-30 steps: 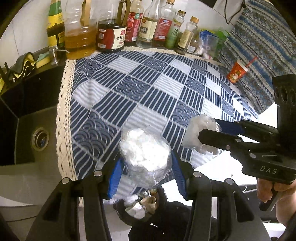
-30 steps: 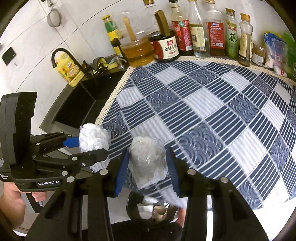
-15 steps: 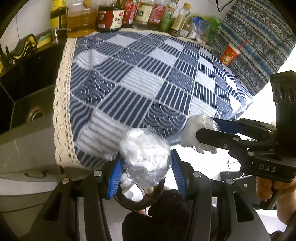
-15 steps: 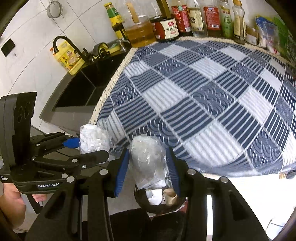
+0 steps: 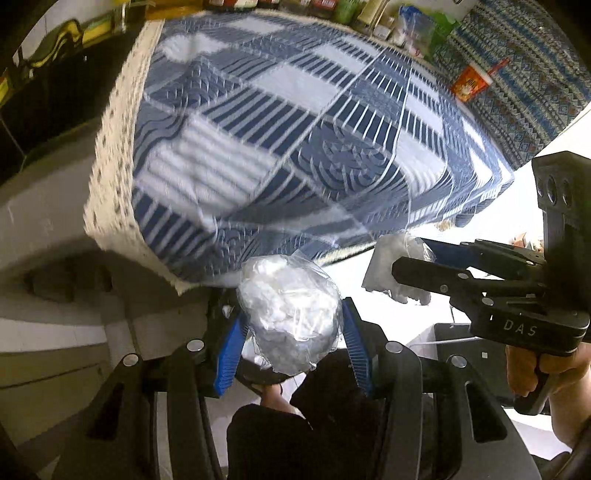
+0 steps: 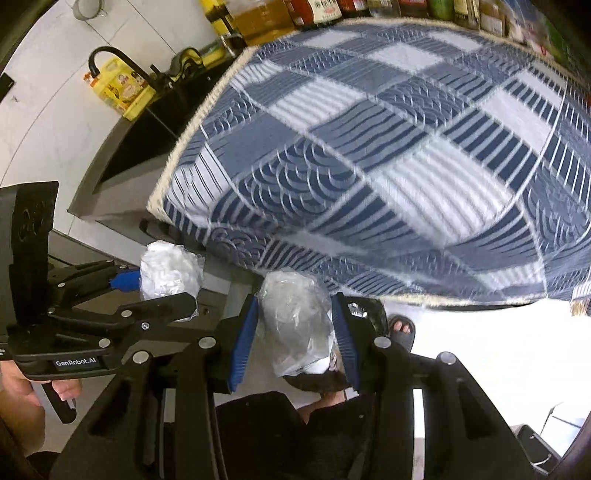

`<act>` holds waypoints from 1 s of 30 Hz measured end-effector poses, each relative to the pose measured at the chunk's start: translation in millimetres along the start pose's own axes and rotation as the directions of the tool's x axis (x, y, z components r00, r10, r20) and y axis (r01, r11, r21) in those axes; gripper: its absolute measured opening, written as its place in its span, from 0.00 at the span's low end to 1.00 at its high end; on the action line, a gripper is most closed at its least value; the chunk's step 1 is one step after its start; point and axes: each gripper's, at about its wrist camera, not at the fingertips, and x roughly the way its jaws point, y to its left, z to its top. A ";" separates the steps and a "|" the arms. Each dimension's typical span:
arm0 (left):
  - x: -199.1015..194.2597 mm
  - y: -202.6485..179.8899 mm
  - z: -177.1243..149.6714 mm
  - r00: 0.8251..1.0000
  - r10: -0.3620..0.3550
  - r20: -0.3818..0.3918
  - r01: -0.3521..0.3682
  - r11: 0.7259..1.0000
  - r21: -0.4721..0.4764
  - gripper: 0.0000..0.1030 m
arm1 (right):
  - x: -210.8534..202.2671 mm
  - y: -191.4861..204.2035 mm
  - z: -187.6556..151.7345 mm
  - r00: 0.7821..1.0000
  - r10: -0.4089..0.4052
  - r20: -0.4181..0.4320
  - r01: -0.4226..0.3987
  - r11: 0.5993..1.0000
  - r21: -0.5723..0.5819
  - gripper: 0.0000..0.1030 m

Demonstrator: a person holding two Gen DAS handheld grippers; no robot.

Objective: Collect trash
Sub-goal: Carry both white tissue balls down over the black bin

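Item one: your left gripper [image 5: 291, 347], blue pads clamped on a crumpled clear plastic bag stuffed with white tissue [image 5: 288, 314], held off the near edge of the counter, past the blue-and-white checked tablecloth with cream lace trim [image 5: 280, 122]. Item two: your right gripper [image 6: 295, 343], blue pads clamped on a second crumpled clear plastic wad [image 6: 299, 325], likewise clear of the cloth's near edge. Each gripper appears in the other's view, just beside its neighbour, apart from it. Below both loads: a dark round bin [image 6: 325, 380], mostly hidden behind the bags and fingers, with pale scraps showing inside. Beside it: a sandalled foot [image 6: 400, 328] on the bright floor. Along the far edge of the counter: a row of sauce and oil bottles [image 6: 314, 11], blurred. At the left edge: a dark sink [image 6: 147, 129] with a black tap [image 6: 122, 62] and a yellow dish-soap bottle [image 6: 122, 92]. Toward the right far corner, in the left wrist view: a red paper cup with a straw [image 5: 471, 83] against a blue patterned fabric [image 5: 524, 85]. Your hand [image 5: 532, 373] grips the right tool's trigger.
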 end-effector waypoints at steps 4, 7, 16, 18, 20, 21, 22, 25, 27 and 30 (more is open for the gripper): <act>18.5 1.6 -11.0 0.999 0.032 -0.038 -0.032 0.999 0.005 0.47 | 17.7 -8.6 -11.9 0.999 0.004 -0.046 -0.003 1.000 0.030 0.41; 33.9 5.1 -19.3 0.997 0.024 -0.073 -0.025 1.000 -0.018 0.47 | 29.3 -13.4 -19.0 0.997 -0.004 -0.073 0.006 0.999 0.037 0.41; 77.1 16.7 -34.8 0.987 0.031 -0.155 -0.043 0.996 -0.080 0.47 | 60.1 -27.0 -29.6 0.988 0.031 -0.149 -0.019 0.996 0.082 0.41; 83.8 21.6 -38.0 0.986 0.028 -0.167 -0.044 0.995 -0.095 0.47 | 66.6 -31.8 -30.2 0.986 0.039 -0.160 -0.024 0.995 0.093 0.41; 92.3 25.8 -40.6 0.983 0.025 -0.183 -0.046 0.993 -0.112 0.47 | 72.3 -35.1 -31.1 0.985 0.040 -0.170 -0.024 0.995 0.099 0.41; 95.8 27.4 -41.5 0.982 0.025 -0.189 -0.048 0.992 -0.119 0.47 | 75.7 -38.1 -32.0 0.983 0.042 -0.176 -0.023 0.994 0.106 0.41; 98.7 28.7 -42.6 0.981 0.027 -0.193 -0.051 0.991 -0.121 0.47 | 79.0 -39.9 -32.8 0.982 0.043 -0.182 -0.023 0.994 0.111 0.41; 107.5 32.6 -42.7 0.979 0.026 -0.203 -0.054 0.989 -0.136 0.47 | 87.0 -45.1 -34.4 0.980 0.049 -0.195 -0.025 0.992 0.125 0.41; 112.5 34.4 -42.6 0.977 0.025 -0.210 -0.056 0.988 -0.142 0.47 | 91.2 -48.5 -34.5 0.978 0.057 -0.200 -0.030 0.990 0.139 0.41; 117.8 36.4 -40.8 0.976 0.022 -0.215 -0.055 0.987 -0.151 0.47 | 95.6 -51.2 -32.3 0.977 0.065 -0.203 -0.035 0.988 0.150 0.41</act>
